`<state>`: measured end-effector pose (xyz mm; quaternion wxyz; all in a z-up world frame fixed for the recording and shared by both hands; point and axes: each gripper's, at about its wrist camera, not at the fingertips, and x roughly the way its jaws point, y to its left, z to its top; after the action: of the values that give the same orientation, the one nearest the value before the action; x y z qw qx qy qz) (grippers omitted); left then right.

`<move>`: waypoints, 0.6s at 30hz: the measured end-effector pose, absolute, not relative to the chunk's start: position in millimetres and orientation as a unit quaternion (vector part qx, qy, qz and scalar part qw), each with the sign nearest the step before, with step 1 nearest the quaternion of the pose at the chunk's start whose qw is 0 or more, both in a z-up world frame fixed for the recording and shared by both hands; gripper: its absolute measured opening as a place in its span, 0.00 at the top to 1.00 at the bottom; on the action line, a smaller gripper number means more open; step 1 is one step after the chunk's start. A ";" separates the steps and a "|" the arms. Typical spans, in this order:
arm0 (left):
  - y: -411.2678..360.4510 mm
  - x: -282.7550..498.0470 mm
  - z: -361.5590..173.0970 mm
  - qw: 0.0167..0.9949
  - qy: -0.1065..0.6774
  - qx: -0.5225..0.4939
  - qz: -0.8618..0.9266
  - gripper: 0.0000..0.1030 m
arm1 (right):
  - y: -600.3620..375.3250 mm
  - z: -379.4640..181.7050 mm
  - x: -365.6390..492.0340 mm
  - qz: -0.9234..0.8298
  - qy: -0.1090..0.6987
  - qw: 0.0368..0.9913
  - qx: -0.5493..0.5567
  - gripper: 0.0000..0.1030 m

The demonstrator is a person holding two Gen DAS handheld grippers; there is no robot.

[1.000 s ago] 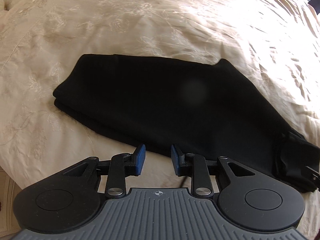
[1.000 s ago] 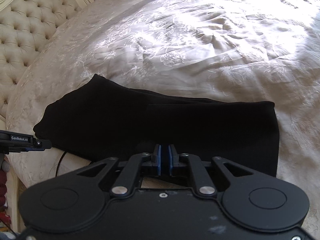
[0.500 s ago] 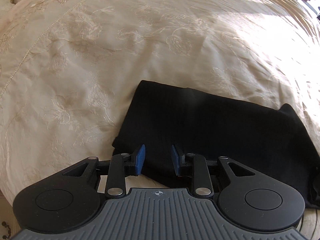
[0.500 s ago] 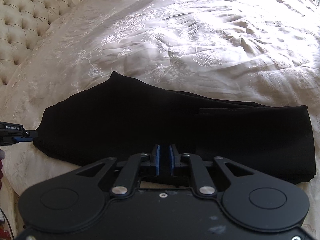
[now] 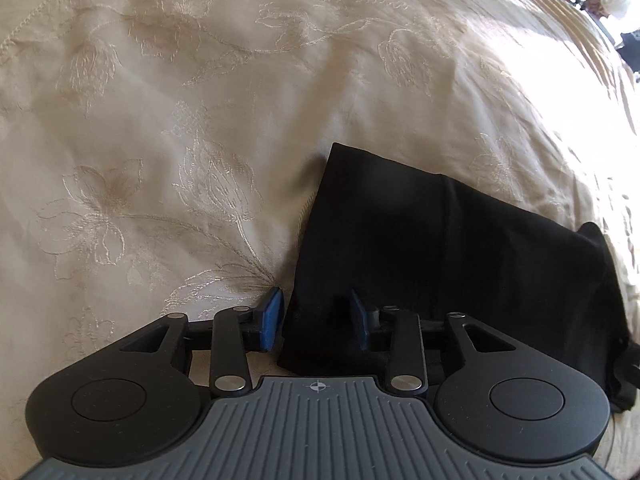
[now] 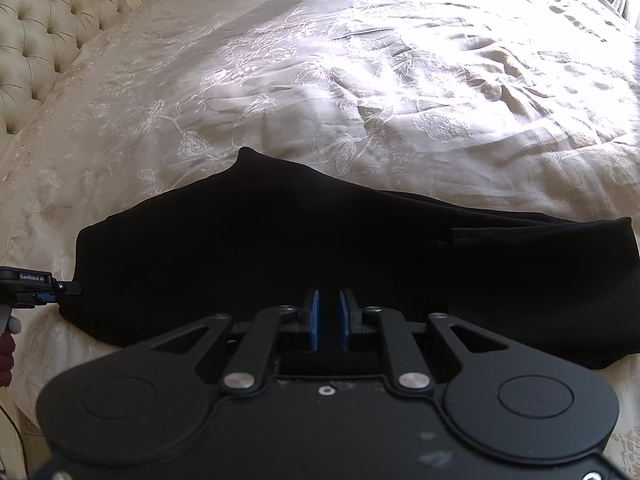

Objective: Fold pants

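Observation:
Black pants lie folded lengthwise across a cream embroidered bedspread; they also show in the left wrist view. My left gripper is open, its blue pads astride the near corner of the pants' left end; it shows from the side in the right wrist view. My right gripper is nearly shut, a narrow gap between its blue pads, over the pants' near edge. I cannot tell whether cloth is pinched in it.
The bedspread stretches far behind the pants. A tufted cream headboard stands at the far left. The bed's near edge runs just below the pants.
My left gripper has moved left along the pants to their left end and dropped close to the corner. The right gripper has moved in closer over the near edge.

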<state>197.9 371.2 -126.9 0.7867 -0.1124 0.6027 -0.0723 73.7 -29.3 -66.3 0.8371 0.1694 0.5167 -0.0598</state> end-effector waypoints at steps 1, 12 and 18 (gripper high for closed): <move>373.5 198.1 -130.0 0.782 0.604 -0.126 -0.086 0.51 | -28.2 -67.0 74.7 -0.061 0.517 0.837 0.170 0.86; 344.0 215.4 -152.0 0.756 0.624 -0.086 -0.177 0.01 | -14.8 -68.9 85.0 -0.064 0.530 0.831 0.160 0.86; 338.4 225.1 -156.0 0.759 0.626 -0.098 -0.148 0.00 | -9.4 -70.1 90.8 -0.065 0.533 0.829 0.158 0.85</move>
<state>225.1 338.4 -156.0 0.7591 -0.0978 0.6263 -0.1481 90.8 -9.4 -70.1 0.8287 0.1584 0.5329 -0.0650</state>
